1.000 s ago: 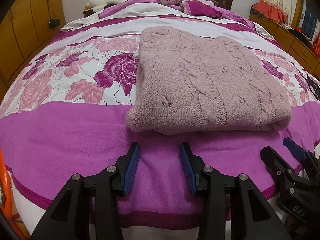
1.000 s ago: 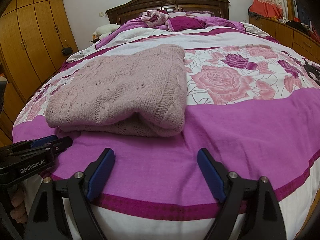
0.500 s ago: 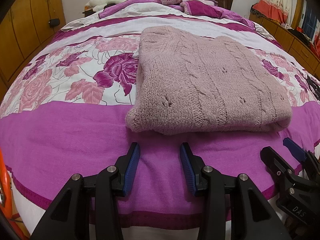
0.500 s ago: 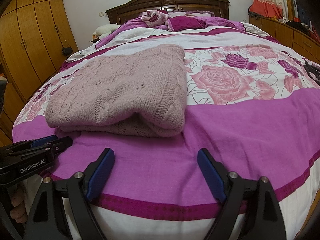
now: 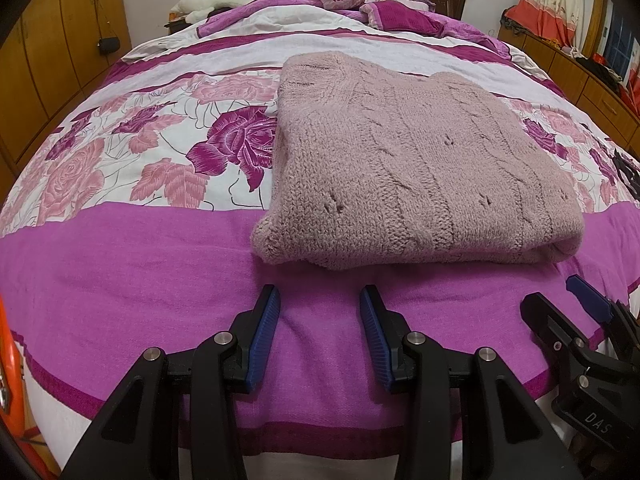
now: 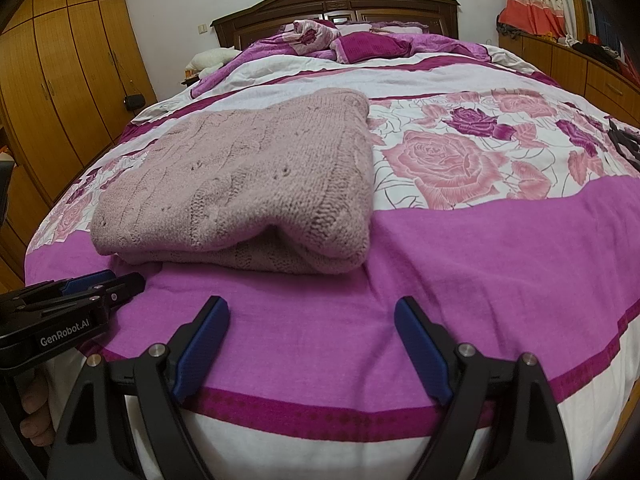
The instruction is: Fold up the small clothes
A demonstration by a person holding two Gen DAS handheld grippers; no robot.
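A folded dusty-pink cable-knit sweater lies on the bed's floral magenta-and-white bedspread, near the foot edge. The left tool hovers just before it, blue pads apart and empty. The right tool stands spread wide, holding nothing.

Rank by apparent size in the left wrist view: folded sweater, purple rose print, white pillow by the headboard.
1. folded sweater
2. purple rose print
3. white pillow, though it lies farthest from the camera, so it may only look smallest.
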